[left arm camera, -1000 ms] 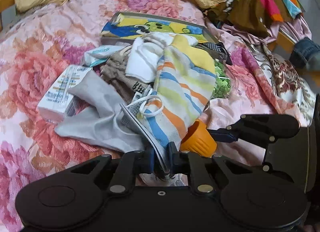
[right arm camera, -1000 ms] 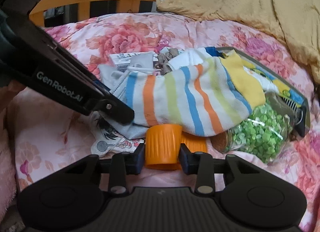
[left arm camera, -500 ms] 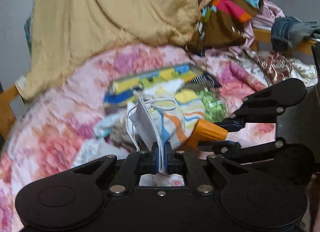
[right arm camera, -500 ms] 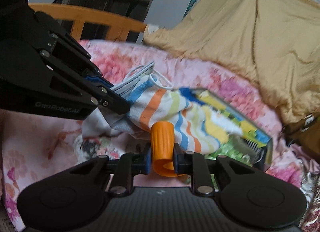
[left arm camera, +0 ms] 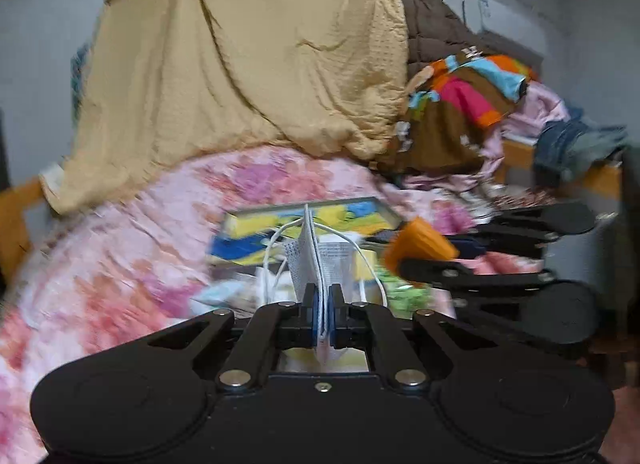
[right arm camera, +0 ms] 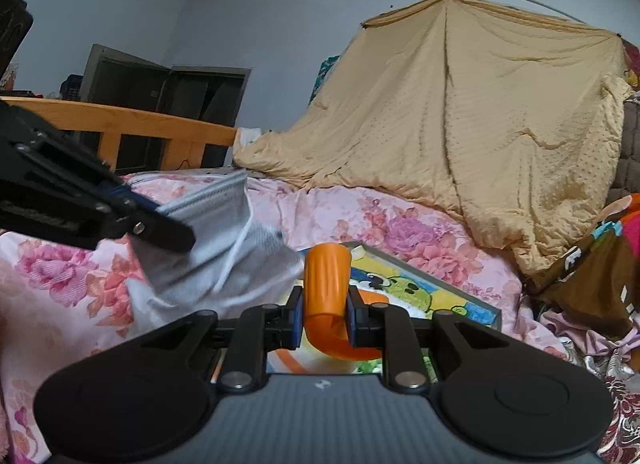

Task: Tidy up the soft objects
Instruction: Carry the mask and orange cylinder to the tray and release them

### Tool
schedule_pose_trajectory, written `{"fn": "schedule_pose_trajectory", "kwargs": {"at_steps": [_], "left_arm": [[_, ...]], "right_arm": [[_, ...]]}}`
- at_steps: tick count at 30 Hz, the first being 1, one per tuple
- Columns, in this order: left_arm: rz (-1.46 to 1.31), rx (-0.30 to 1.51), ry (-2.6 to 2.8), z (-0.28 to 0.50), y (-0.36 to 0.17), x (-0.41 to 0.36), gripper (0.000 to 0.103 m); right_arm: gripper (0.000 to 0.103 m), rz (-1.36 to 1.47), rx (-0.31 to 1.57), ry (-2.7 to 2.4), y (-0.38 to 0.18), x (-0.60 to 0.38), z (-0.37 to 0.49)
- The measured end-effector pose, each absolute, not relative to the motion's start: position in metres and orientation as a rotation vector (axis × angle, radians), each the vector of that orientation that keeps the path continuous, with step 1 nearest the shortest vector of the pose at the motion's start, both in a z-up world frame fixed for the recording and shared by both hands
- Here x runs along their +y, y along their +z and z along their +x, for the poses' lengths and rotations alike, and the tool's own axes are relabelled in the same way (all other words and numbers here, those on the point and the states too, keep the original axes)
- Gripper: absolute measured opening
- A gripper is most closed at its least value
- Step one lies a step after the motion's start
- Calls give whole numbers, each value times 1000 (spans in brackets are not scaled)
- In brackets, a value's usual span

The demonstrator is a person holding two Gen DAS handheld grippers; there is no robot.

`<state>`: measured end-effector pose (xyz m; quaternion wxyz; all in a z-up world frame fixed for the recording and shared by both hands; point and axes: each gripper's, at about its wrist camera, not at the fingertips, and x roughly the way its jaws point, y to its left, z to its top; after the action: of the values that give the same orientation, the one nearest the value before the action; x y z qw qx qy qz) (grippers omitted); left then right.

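My left gripper [left arm camera: 323, 314] is shut on a grey-white face mask [left arm camera: 316, 260] with white ear loops, held up above the bed. The mask also shows in the right wrist view [right arm camera: 218, 223], hanging from the left gripper [right arm camera: 160, 223]. My right gripper [right arm camera: 323, 314] is shut on an orange soft cup [right arm camera: 326, 284], lifted above the pile. In the left wrist view the orange cup [left arm camera: 420, 242] sits between the right gripper's fingers [left arm camera: 472, 268] at the right. The pile of soft items lies blurred below.
A cartoon-print picture frame [left arm camera: 296, 232] lies on the pink floral bedspread [left arm camera: 120, 264]; it also shows in the right wrist view [right arm camera: 424, 288]. A yellow blanket [right arm camera: 460, 115] hangs behind. Colourful clothes [left arm camera: 472, 103] are heaped at the right. A wooden headboard [right arm camera: 120, 123] stands at the left.
Both grippers have risen and tilted up from the pile. The mask has come free of the striped sock. The orange cup has been lifted with the right gripper.
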<state>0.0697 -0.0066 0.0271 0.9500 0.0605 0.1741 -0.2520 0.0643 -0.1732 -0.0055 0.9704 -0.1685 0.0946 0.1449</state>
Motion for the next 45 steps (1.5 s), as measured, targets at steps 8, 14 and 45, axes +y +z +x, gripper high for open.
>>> {"fn": "schedule_pose_trajectory", "kwargs": {"at_steps": [8, 14, 45], "left_arm": [[132, 318, -516, 87, 39, -24, 4], [71, 308, -508, 138, 41, -52, 4], [-127, 580, -386, 340, -18, -156, 5]], "right_arm": [[23, -304, 153, 239, 1, -191, 87], [23, -257, 160, 184, -7, -214, 133], [33, 39, 322, 117, -38, -305, 267]]}}
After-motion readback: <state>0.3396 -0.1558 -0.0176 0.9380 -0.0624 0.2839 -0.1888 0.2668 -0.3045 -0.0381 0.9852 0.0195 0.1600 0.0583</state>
